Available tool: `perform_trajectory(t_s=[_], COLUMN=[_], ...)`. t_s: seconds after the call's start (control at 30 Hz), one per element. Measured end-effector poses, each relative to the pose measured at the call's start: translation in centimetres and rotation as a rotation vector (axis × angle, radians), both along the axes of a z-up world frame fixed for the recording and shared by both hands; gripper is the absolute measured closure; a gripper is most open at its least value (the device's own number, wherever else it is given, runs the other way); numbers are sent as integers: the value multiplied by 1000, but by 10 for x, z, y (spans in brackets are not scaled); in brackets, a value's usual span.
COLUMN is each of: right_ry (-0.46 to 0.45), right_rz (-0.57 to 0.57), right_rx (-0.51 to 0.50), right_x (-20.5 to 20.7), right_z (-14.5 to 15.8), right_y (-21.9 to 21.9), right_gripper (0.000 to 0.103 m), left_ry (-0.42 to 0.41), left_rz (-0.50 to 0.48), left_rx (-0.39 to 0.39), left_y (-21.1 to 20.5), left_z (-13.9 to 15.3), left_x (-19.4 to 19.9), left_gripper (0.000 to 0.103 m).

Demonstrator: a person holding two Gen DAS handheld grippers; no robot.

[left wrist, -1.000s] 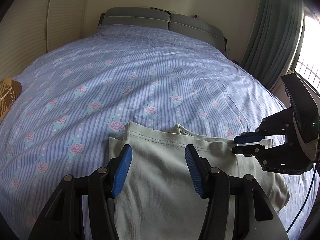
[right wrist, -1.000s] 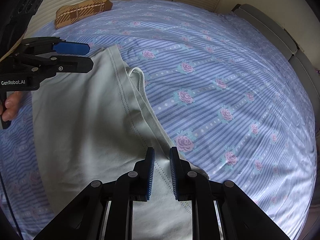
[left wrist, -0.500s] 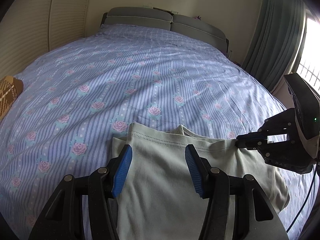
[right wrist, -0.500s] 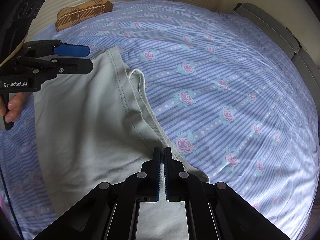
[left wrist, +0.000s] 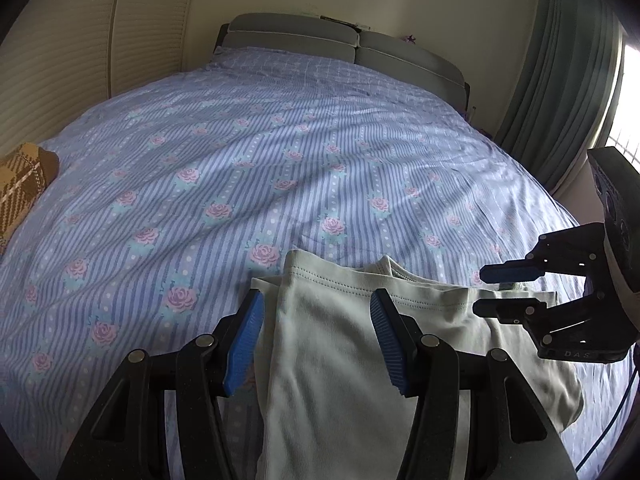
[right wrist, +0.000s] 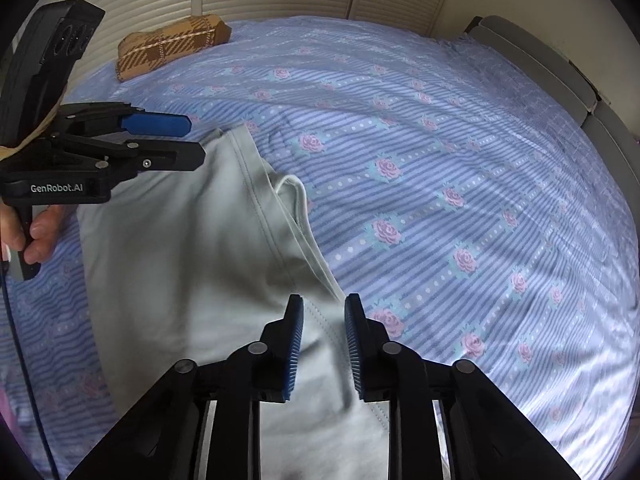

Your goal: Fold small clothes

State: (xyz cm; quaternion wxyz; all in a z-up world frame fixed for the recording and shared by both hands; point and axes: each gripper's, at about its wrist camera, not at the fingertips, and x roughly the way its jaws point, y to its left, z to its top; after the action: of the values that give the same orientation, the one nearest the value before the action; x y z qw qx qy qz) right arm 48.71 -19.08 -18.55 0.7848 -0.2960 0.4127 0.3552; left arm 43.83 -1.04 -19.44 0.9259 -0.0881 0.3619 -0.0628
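Observation:
A pale green small garment [left wrist: 340,360] lies folded flat on the blue flowered bedsheet [left wrist: 240,160], its stitched hem toward the headboard. My left gripper [left wrist: 316,300] hovers open over the garment's left corner, with nothing between its blue pads; the right wrist view shows this left gripper [right wrist: 194,141] at the left, above that corner. My right gripper [right wrist: 323,304] stands over the garment's [right wrist: 180,280] right hem edge. Its jaws are opening, the hem lies beneath the gap, and the pads do not press on it. From the left wrist view, the right gripper [left wrist: 482,289] also shows parted jaws.
A folded brown plaid cloth [right wrist: 172,46] lies near the bed's edge by the slatted wall. A grey headboard [left wrist: 320,40] closes the far end, and teal curtains [left wrist: 560,80] hang at the right. A person's hand [right wrist: 40,236] holds the left gripper's handle.
The right gripper's jaws went from narrowly apart to fully shut at the garment's hem, and now stand apart again. The left gripper and the garment have hardly moved.

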Motion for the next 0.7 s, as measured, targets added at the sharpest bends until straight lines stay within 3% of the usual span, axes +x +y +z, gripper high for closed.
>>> perform_trajectory(t_s=[0.2,0.23,0.3,0.33,0.7], right_ry=[21,30,44,45,9], right_rz=[38,37,42,42,-33], right_rx=[-34,-44,-53,-46,-17], right_x=[8,10,12,11,19], right_z=[-10,-13,-17,-17,-15], right_y=[26,27,28,28,28], right_gripper=[72,75,93,97,98], left_ry=[-2,-1,-1,-2,6], left_rz=[7,8,15,17,22], left_rx=[-10,-12,-15,-19,-28], left_y=[7,8,11,12,17], left_z=[2,1,2,2,-1], left_x=[1,2,2,2,3], left_gripper=[49,49,48,48,48])
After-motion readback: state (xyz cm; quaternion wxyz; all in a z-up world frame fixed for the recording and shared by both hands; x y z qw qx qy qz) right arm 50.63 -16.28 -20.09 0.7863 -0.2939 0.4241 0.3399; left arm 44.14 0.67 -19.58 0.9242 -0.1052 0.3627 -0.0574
